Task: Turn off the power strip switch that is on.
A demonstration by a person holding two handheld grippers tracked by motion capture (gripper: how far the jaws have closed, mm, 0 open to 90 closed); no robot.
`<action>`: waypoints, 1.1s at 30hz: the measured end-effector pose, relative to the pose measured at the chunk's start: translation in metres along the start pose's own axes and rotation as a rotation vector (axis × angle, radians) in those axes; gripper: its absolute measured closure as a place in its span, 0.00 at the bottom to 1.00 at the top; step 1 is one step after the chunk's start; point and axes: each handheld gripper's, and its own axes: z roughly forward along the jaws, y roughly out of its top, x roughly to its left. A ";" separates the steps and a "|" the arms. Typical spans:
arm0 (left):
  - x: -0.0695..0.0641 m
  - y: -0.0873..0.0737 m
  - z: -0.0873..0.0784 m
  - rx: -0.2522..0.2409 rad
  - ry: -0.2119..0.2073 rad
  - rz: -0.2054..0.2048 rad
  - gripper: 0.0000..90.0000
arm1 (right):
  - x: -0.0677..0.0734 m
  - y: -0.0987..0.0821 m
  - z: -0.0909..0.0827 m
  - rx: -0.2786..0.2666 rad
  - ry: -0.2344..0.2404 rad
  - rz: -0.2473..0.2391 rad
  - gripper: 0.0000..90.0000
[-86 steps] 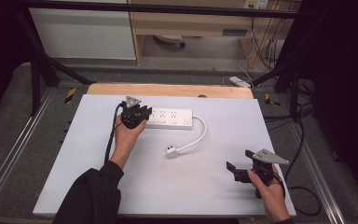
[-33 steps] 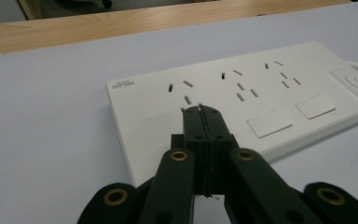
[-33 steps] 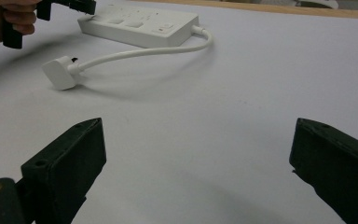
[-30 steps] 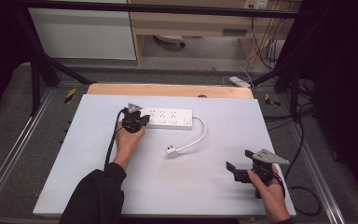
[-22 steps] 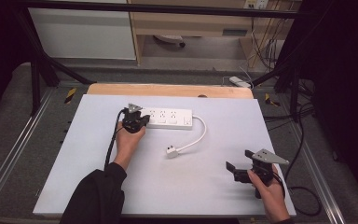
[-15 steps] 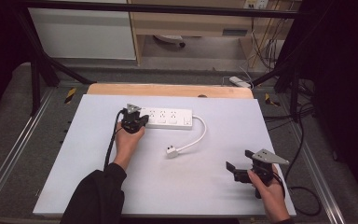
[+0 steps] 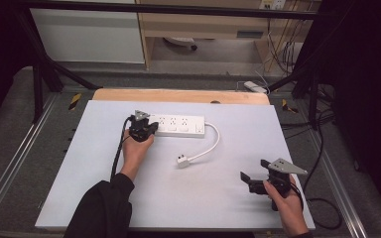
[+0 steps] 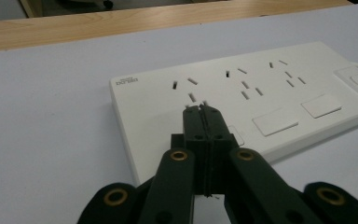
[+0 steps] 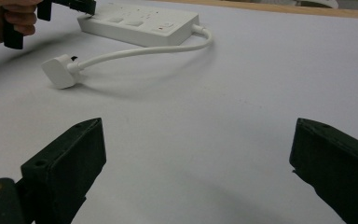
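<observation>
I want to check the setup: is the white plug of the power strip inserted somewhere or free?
Free. The plug lies loose on the table, beside the power strip.

White tabletop [image 7: 129, 198], wooden board [image 7: 178, 95] behind it, cables [image 7: 283, 54] on the floor beyond

Near the back edge of the table [image 7: 79, 198], left of middle: strip [image 7: 178, 125], lying along that edge. At its left end, on top of it: left gripper [image 7: 149, 128], jaws together, tips on the strip's face by the first sockets. From the strip's right end: cord [image 7: 209, 148], curving forward and back leftward. At the cord's end, near the table's middle, in front of the strip: plug [image 7: 183, 160]. Near the front right corner, well apart from the plug: right gripper [image 7: 245, 177], jaws wide, pointing left. Behind the table's back edge: plank [image 7: 178, 95].
</observation>
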 end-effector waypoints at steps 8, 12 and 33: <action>-0.001 0.000 0.000 0.002 0.007 0.017 1.00 | 0.000 0.000 0.000 -0.001 0.001 -0.001 0.04; -0.001 0.000 0.000 0.004 0.009 0.026 1.00 | 0.000 0.000 0.000 -0.002 0.002 -0.001 0.04; -0.003 0.003 -0.002 -0.040 -0.009 0.013 1.00 | 0.000 0.000 -0.001 -0.005 0.002 -0.001 0.04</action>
